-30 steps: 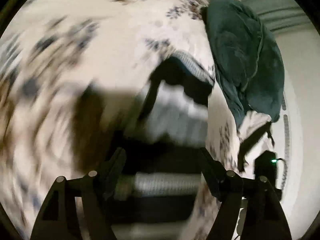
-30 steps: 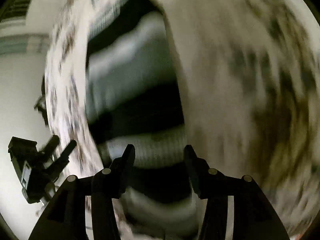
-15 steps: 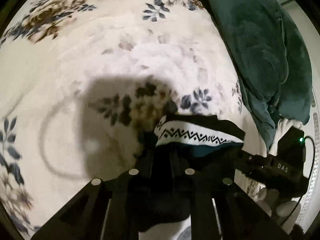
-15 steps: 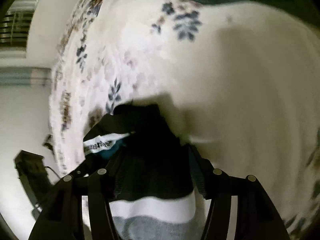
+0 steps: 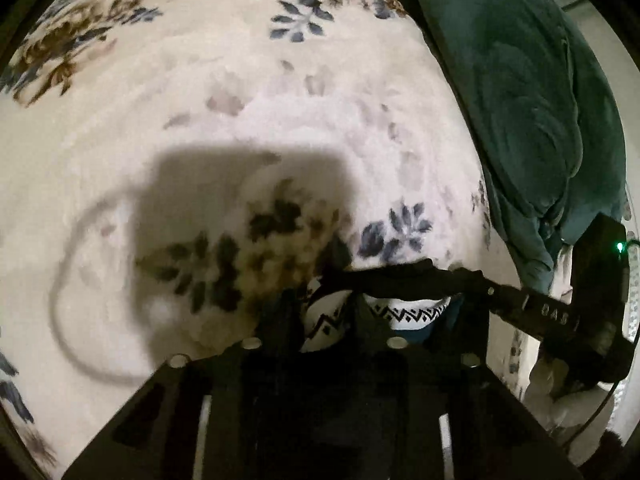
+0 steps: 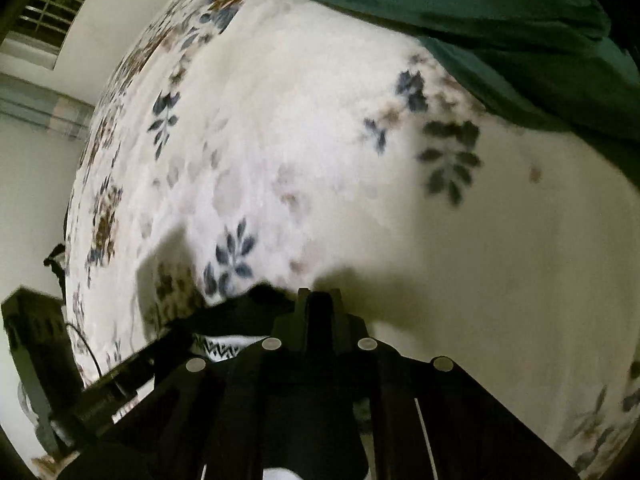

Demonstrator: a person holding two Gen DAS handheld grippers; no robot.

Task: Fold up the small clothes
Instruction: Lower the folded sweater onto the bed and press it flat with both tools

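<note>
Both my grippers — left (image 5: 332,308), right (image 6: 318,300) — clamped on sock (image 5: 404,312) | risk: thin hem slips, fold sags onto bedspread (image 5: 240,80)

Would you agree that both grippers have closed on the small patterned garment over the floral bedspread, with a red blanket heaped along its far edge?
Not quite: the blanket is dark green, not red, as the left wrist view shows. The rest holds: left gripper and right gripper have just closed on the patterned garment over the floral bedspread.

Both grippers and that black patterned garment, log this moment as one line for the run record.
stage: garment edge lifted | left gripper: shut on black patterned garment | right gripper: shut on garment | surface: floral bedspread | nearby: green blanket
</note>
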